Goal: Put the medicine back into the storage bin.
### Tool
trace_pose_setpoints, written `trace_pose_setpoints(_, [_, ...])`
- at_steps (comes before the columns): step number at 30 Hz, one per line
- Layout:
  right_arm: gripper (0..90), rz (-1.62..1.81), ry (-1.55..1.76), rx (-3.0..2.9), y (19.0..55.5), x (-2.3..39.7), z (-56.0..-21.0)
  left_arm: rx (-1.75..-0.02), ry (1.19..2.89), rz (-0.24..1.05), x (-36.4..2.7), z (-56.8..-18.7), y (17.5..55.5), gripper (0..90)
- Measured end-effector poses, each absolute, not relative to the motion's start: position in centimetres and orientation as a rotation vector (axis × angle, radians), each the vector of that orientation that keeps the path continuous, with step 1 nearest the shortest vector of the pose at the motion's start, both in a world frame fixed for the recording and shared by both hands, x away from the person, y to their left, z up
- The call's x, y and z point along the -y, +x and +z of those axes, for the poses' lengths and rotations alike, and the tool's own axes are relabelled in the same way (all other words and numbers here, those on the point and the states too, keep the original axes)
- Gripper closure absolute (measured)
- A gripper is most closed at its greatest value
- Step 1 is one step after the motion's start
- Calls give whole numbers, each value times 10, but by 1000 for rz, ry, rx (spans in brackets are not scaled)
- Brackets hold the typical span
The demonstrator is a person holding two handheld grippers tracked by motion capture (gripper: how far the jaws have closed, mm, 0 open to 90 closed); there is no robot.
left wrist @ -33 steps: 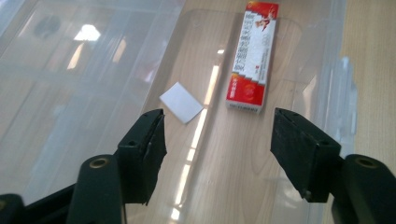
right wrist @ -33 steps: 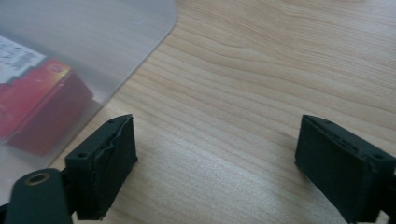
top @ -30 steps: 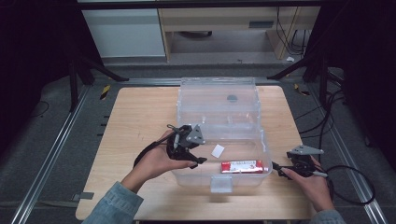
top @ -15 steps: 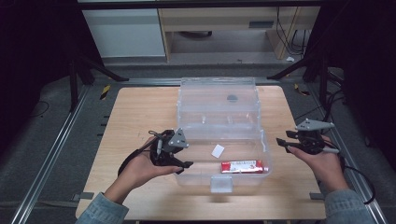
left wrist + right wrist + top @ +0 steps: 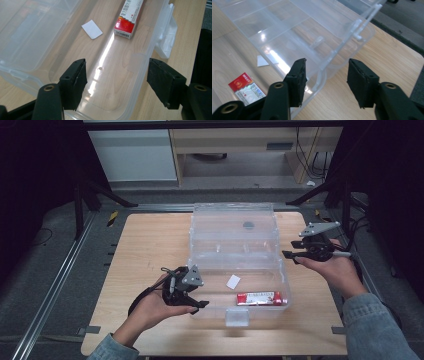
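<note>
Right hand-held gripper (image 5: 290, 255) part-open, empty, beside box (image 5: 232, 247).

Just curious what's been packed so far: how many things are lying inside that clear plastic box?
2: a red and white carton near the front right corner of the clear box, and a small white slip left of it, further back. Nothing else shows through the walls.

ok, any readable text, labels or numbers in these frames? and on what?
Red and white carton in the clear plastic box: a column of printed characters and a barcode in the left gripper view, too blurred to quote.
Same carton in the high view and the right gripper view: print too small to read.
White slip beside the carton: blank on the side that shows.
Clear plastic box and wooden table: no text visible.
</note>
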State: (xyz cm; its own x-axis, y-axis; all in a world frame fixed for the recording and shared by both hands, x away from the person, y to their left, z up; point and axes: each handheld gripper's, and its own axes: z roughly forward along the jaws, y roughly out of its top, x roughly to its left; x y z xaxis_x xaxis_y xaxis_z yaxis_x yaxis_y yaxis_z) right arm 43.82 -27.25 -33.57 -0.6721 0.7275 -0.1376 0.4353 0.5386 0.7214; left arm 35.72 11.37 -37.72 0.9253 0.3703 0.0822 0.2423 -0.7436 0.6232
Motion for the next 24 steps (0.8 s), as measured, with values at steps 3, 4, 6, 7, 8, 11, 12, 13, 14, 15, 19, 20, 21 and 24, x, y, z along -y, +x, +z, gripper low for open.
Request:
trace_pose_setpoints(3, [440, 913, 895, -2378, 445, 262, -331, -440, 2430, 266, -114, -380, 354, 295])
trace_pose_setpoints(4, [436, 921, 877, -2377, 447, 258, -329, -439, 2423, 260, -115, -381, 353, 291])
trace_pose_setpoints(6, [432, 945, 847, -2377, 451, 249, -323, -434, 2419, 257, -115, -383, 352, 288])
trace_pose_setpoints(7, [432, 948, 836, -2379, 454, 245, -321, -434, 2421, 253, -115, -384, 352, 288])
trace_pose_setpoints(8, [432, 936, 818, -2386, 457, 240, -319, -434, 2423, 246, -114, -385, 352, 288])
trace_pose_setpoints(11, [425, 919, 797, -2407, 469, 228, -317, -429, 2424, 235, -113, -388, 350, 291])
trace_pose_setpoints(12, [424, 909, 792, -2415, 472, 223, -317, -426, 2424, 231, -113, -387, 349, 292])
trace_pose_setpoints(13, [425, 904, 786, -2422, 477, 219, -317, -423, 2422, 227, -113, -387, 349, 294])
trace_pose_setpoints(14, [428, 904, 783, -2428, 481, 215, -317, -423, 2418, 227, -112, -387, 349, 294])
trace_pose_setpoints(15, [427, 902, 778, -2437, 485, 211, -317, -419, 2417, 227, -112, -386, 348, 298])
trace_pose_setpoints(19, [433, 884, 779, -2456, 499, 198, -320, -408, 2417, 218, -110, -388, 348, 299])
trace_pose_setpoints(20, [437, 879, 778, -2467, 502, 196, -321, -408, 2420, 213, -110, -390, 348, 303])
trace_pose_setpoints(21, [442, 869, 777, -2477, 505, 193, -322, -402, 2423, 205, -110, -392, 348, 313])
trace_pose_setpoints(24, [462, 844, 770, -2502, 512, 189, -327, -396, 2424, 182, -110, -396, 349, 358])
